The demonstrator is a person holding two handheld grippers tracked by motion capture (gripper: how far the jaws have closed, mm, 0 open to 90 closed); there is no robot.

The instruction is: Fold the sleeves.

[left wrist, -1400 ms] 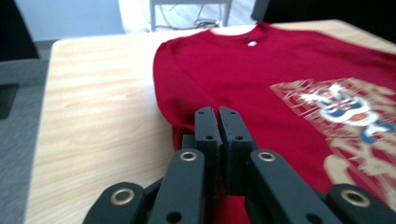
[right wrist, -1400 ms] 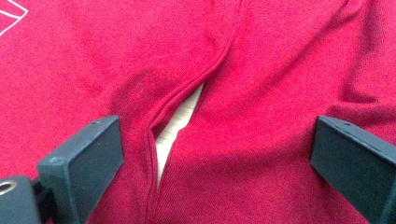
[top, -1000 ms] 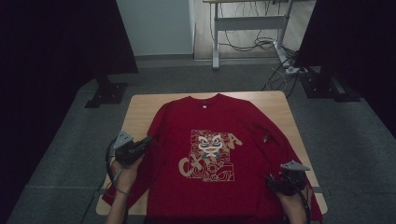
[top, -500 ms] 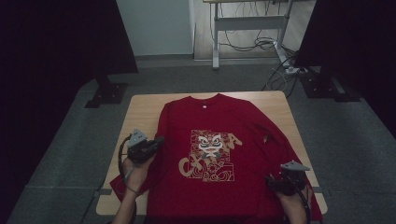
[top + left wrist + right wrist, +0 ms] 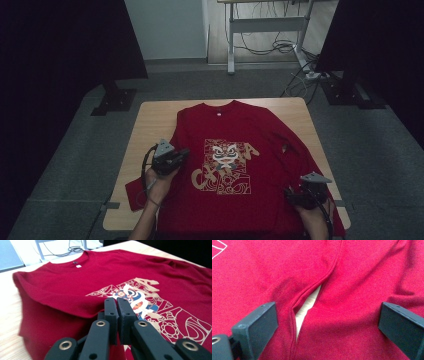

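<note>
Folding barely begun: red T-shirt (image 5: 240, 175) lies spread on the bench (image 5: 150, 120), left sleeve tucked in. My left tongs (image 5: 117, 302) pressed together, empty; right tongs (image 5: 324, 322) spread over the right sleeve seam.

- The high view hangs above the near edge of the wooden table (image 5: 150, 120), looking forward and down; it takes in the whole red T-shirt (image 5: 260, 210), both hands, the floor around and a desk frame (image 5: 265, 25) beyond the table's far edge.
- The left gripper view rides low over the shirt's left side, looking along its own jaws across the cloth toward the collar (image 5: 77, 263) and the lion print (image 5: 135, 300); the print is shared with the high view.
- The right gripper view sits very close above the shirt's near right part, facing down onto a seam (image 5: 317, 285) between sleeve and body.
</note>
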